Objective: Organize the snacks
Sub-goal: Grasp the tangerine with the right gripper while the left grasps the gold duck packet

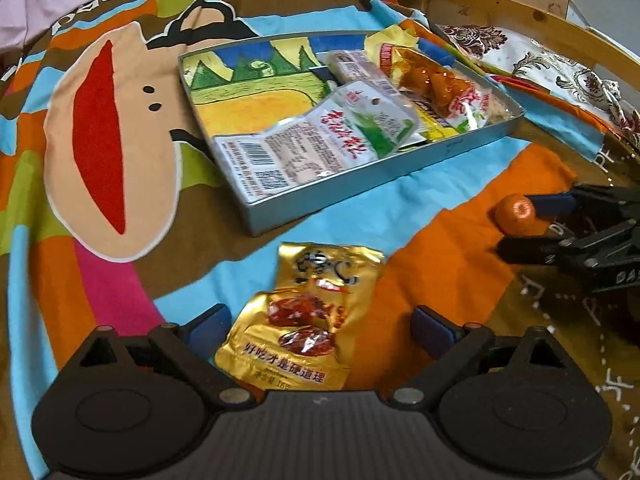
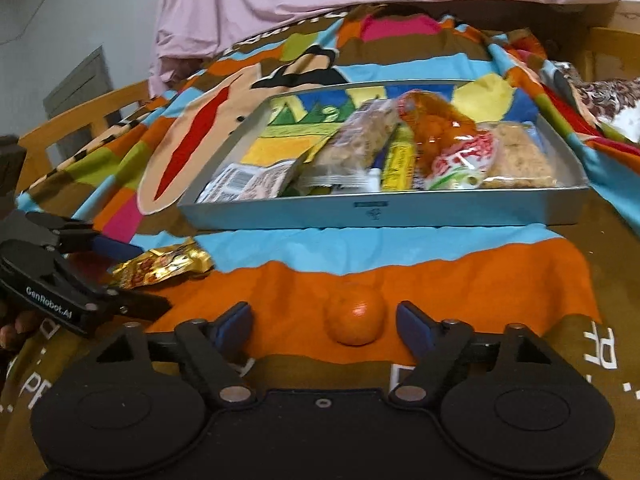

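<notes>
On the patchwork cloth (image 1: 400, 208), I have my left gripper (image 1: 320, 330) spread astride the gold foil packet (image 1: 304, 320); my right gripper (image 2: 324, 320), also spread, brackets the small orange (image 2: 355, 314).

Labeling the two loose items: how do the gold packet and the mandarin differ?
Shape: the gold packet is a flat, crinkled foil pouch; the mandarin is a small round fruit.
Look: the packet is shiny gold with printed pictures and text; the mandarin is plain orange.
Gripper: the packet lies between the left gripper fingers, the mandarin between the right gripper fingers.
Shared: both rest on the cloth, outside the tin tray, ungripped.
</notes>
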### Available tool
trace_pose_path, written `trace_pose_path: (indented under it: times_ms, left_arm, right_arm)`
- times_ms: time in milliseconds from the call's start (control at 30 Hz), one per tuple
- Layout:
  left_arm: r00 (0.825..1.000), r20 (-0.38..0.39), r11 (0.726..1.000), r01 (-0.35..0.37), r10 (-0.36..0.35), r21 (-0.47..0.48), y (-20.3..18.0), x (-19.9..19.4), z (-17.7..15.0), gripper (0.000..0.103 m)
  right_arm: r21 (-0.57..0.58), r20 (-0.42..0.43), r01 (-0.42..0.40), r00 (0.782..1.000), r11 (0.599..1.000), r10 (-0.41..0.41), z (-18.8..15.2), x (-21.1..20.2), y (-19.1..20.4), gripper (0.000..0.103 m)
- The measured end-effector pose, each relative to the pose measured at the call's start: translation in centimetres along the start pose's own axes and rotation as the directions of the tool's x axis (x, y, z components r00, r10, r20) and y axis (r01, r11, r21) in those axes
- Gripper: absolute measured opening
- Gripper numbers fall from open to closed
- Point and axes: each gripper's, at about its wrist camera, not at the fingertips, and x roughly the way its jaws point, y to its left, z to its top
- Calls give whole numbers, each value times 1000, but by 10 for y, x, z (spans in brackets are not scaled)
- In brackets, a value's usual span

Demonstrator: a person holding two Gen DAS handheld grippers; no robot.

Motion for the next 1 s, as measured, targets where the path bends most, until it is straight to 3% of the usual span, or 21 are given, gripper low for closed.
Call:
trace_pose_path:
  times_ms: [167,467,667,900,1000]
  left_arm:
    - [999,-12,999,35,-36,-35,-6,-2,4,81]
    - [1000,5,990,22,-21,-140,-6,6,10,80]
    - [1000,18,990,-8,11,-139,-13,6,9,69]
    - [999,16,991,-33,35,-126,-30,-5,3,62]
    - [999,13,993,-30,32,-118,-34,-6,3,62]
  right_arm:
    - [7,6,-12,1000,1000,12,0,-2,0,68]
    - [29,6,-17,1000,999,17,-1,-1,-3,65]
    - [16,4,-2,1000,1000,2,-4,0,0,64]
    - [18,2,21,1000,1000,-21,-3,-1,1,49]
    - [16,1,24,1000,1000,-24,-3,-1,1,48]
